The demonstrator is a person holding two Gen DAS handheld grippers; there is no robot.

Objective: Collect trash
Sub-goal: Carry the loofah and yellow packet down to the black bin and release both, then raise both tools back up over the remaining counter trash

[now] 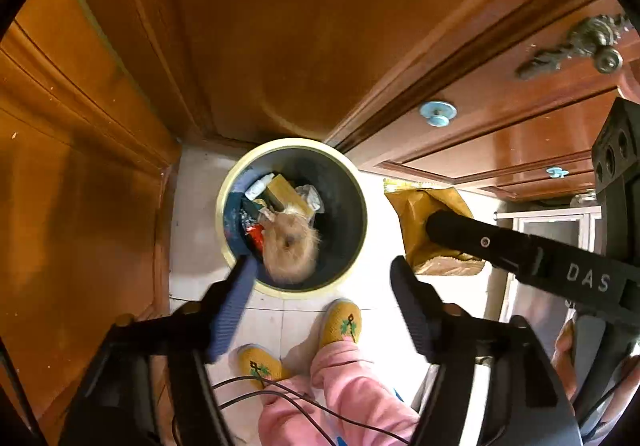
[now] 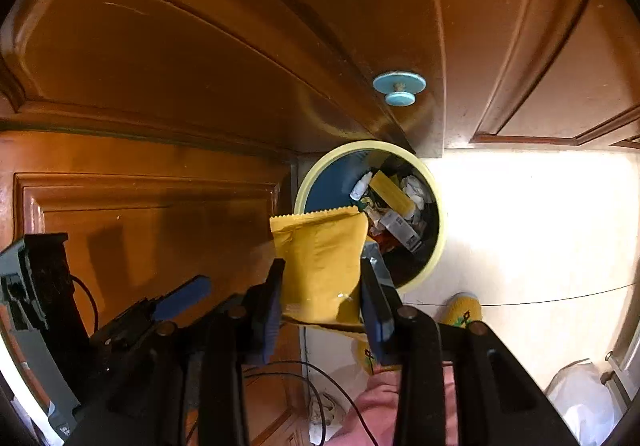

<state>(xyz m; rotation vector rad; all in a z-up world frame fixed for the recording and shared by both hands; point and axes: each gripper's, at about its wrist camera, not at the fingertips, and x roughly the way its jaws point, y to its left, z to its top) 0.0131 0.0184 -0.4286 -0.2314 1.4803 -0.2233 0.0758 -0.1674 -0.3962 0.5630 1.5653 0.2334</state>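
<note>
Right gripper (image 2: 322, 298) clamped on a yellow packet (image 2: 320, 258), fingers pressed to both its sides, held above the near rim of the bin (image 2: 434, 258). Left gripper (image 1: 320, 286) spread wide, holding nothing, poised over the same bin. Below, yellow slippers (image 1: 342, 322) and pink trousers (image 1: 352, 382) on pale floor. Inside the bin: a fluffy tan clump (image 1: 290, 246), wrappers, a small box. Beyond, wooden cabinet doors with blue knobs (image 2: 399, 88).
</note>
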